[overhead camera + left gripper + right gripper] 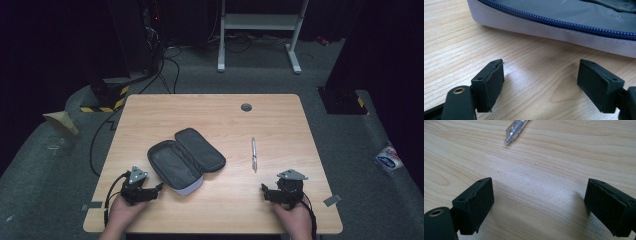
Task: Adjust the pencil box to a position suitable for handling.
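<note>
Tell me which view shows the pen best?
The high view: the whole pen lies on the table right of the open pouch, beyond the right gripper. The right gripper view catches its clear tip end; the left gripper view looks at the pouch.

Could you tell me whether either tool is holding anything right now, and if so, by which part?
Nothing is held. The left tool stands open short of the pencil case, and the right tool stands open short of the pen.

I can see faint print on my pencil case (574, 12) lining. It's too small to read.
</note>
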